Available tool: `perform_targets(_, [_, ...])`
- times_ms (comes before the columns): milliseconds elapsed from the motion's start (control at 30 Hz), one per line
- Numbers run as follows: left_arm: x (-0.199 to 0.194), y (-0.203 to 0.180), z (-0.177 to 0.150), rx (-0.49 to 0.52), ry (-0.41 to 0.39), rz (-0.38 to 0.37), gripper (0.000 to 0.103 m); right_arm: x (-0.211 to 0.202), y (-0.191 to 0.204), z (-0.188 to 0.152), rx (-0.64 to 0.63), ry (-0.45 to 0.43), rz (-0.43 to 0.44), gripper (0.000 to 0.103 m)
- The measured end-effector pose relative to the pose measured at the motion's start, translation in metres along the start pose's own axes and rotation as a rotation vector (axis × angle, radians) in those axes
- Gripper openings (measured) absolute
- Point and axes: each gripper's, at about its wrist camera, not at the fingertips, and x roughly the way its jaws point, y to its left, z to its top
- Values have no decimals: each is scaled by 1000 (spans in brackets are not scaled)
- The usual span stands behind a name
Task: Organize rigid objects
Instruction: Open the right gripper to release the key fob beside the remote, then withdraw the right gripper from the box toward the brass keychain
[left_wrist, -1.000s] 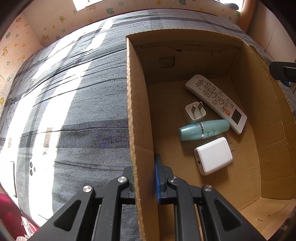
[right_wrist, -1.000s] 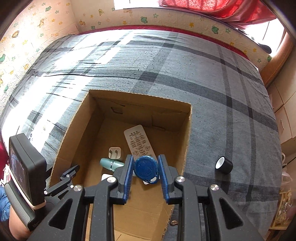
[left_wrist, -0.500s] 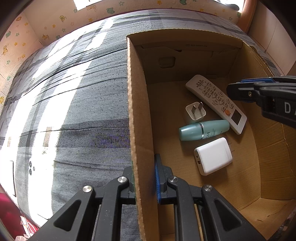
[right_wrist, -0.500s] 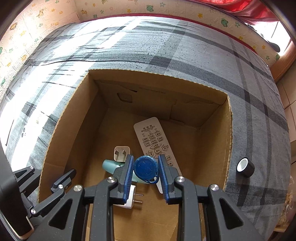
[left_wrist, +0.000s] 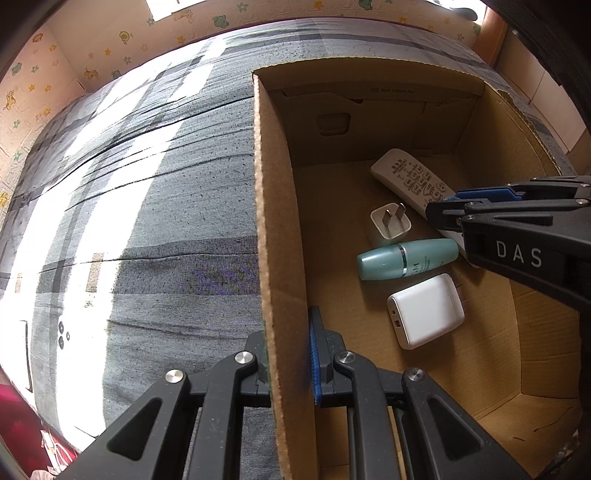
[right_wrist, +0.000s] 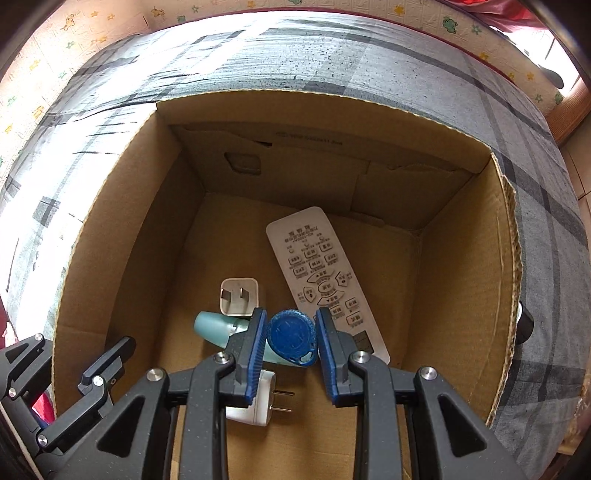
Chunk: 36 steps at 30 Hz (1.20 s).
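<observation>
Inside the cardboard box (right_wrist: 110, 258), lowered the right tool (right_wrist: 291, 338), clamped on blue key fob (right_wrist: 291, 341), toward release; left tool (left_wrist: 288, 354) pinched box wall.

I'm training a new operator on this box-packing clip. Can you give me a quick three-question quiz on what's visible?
1. True or false: the left gripper clamps the cardboard box wall.
2. What does the right gripper hold? A) blue key fob B) teal bottle C) remote
3. How many white chargers lie in the box?

Key: 1 true. 2 A, the blue key fob. 3 two: small charger, large charger.
</observation>
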Motion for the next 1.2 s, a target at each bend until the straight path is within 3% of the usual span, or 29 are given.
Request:
perform_targets(167, [0,-1,0,1,0,1,14,0,-2,3,0,-3,16,29])
perform_targets(300, [0,-1,0,1,0,0,14,-4,-4,0,-5,-9,16,40])
perform_targets(500, [-1,-1,0,-1,0,-2,14,-16,-4,-1,9,-31,24,44])
perform_targets(800, [-2,0,0,1,-1,-1,14,-43,-1,0,6,-76,15,59])
perform_targets(1033, [-1,0,0,0,-2,-3,14,-71,-7,-1,27,-127,9,82])
perform_targets(1200, [0,0,-1,1,-2,-2,13,-88,-17,-2,45,-155,0,93])
